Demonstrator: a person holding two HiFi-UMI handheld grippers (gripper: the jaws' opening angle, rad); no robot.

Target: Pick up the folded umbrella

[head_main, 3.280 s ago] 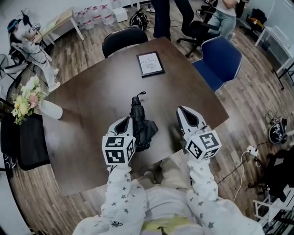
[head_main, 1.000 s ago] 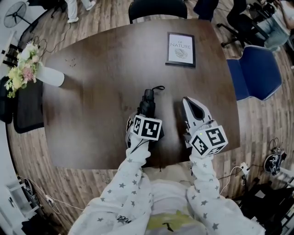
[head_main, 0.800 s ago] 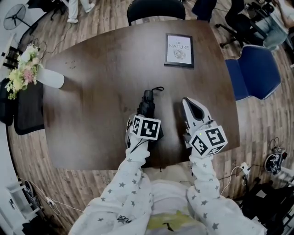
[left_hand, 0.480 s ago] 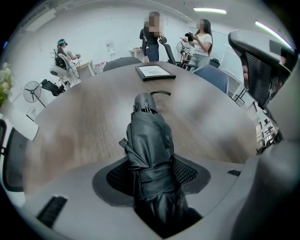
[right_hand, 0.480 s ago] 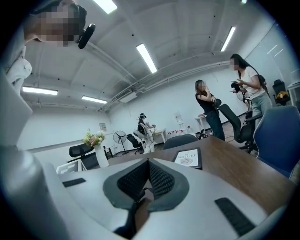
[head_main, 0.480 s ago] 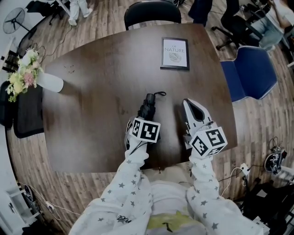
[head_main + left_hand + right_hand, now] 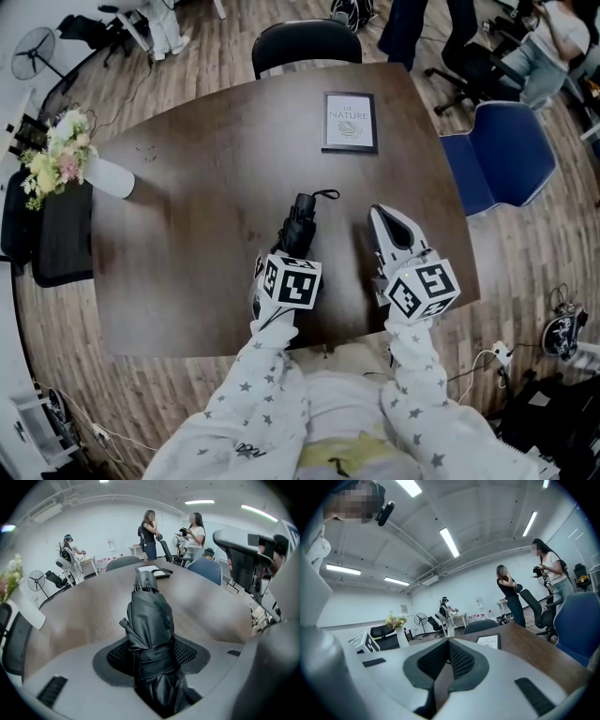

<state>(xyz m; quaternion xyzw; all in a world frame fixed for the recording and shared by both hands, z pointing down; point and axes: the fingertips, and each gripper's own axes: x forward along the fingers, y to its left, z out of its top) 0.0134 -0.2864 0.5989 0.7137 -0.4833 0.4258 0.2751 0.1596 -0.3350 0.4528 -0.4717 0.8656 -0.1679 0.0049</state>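
The folded black umbrella (image 7: 300, 217) lies lengthwise on the dark wooden table (image 7: 187, 234), its strap end pointing away from me. My left gripper (image 7: 281, 261) points steeply down over the umbrella's near end. Its jaws have just been closing, and in the left gripper view both pads press the sides of the umbrella (image 7: 150, 616), so the left gripper (image 7: 151, 654) is shut on it. The near end looks slightly raised. My right gripper (image 7: 384, 217) hovers to the right of the umbrella, roughly level. In the right gripper view its pads (image 7: 459, 660) meet, with nothing in the right gripper (image 7: 449, 641).
A framed sign (image 7: 349, 122) lies at the table's far side. A white vase with flowers (image 7: 61, 164) sits at the left edge. A black chair (image 7: 305, 42) and a blue chair (image 7: 497, 159) stand around the table. People stand in the room beyond.
The left gripper's marker cube has shifted toward me and slightly up, with the umbrella in its jaws. The right gripper has stayed where it was.
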